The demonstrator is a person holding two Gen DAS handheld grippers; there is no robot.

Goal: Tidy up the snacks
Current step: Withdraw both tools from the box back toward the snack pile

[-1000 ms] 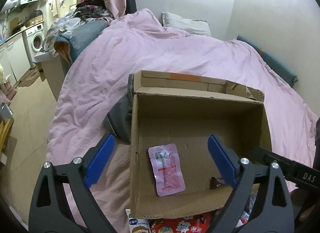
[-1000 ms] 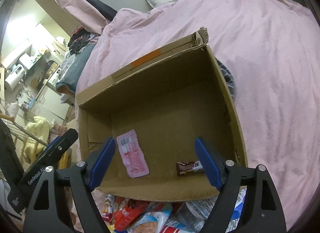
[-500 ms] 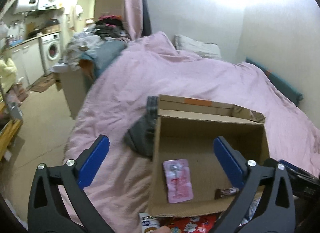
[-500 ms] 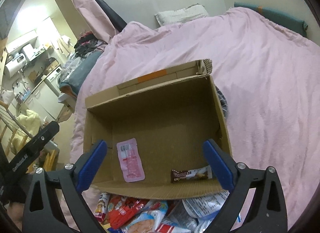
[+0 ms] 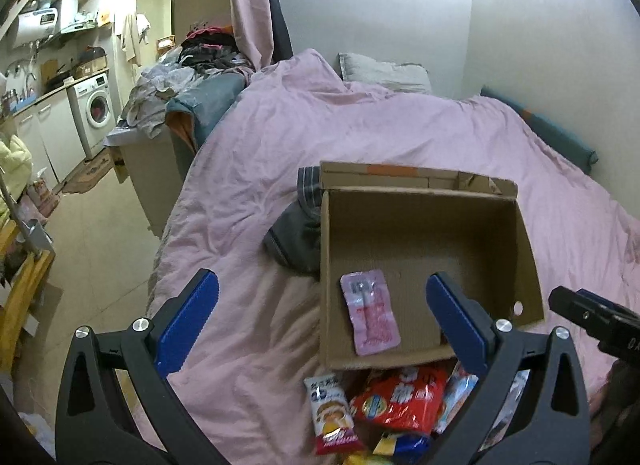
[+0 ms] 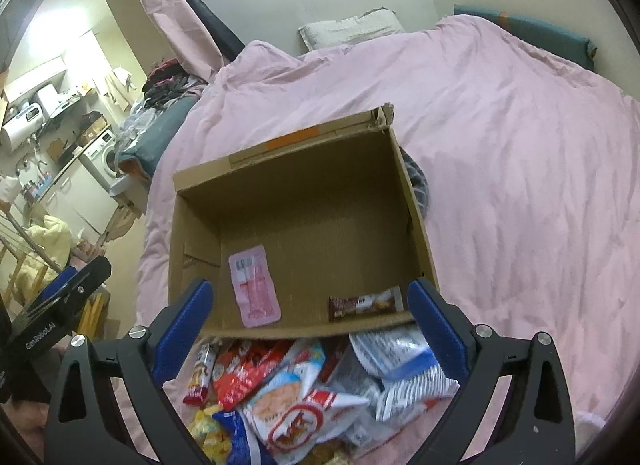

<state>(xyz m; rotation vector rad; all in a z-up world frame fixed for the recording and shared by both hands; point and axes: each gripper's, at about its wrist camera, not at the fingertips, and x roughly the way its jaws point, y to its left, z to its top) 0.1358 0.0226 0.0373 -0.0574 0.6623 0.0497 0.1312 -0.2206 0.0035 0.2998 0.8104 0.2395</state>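
Note:
An open cardboard box (image 5: 420, 189) (image 6: 280, 169) lies on the pink duvet. On its floor are a pink sachet (image 5: 370, 317) (image 6: 254, 285) and a brown chocolate bar (image 6: 366, 303); the left wrist view hides the bar behind a finger. A heap of loose snack packets (image 5: 400, 397) (image 6: 300, 377) sits just before the box's near wall. My left gripper (image 5: 320, 285) hangs open above the box's near left corner, holding nothing. My right gripper (image 6: 310, 289) is open over the near wall and the heap, also with nothing in it.
A grey garment (image 5: 298, 233) (image 6: 416, 181) is tucked under the box's side. A pillow (image 5: 384, 73) and a teal bolster (image 5: 552, 133) lie along the walls. Left of the bed are bare floor, a clothes pile and a washing machine (image 5: 98, 109).
Both grippers have drawn back and upward from the box, and their jaws have widened. The box looks smaller and more of the snack heap shows below it.

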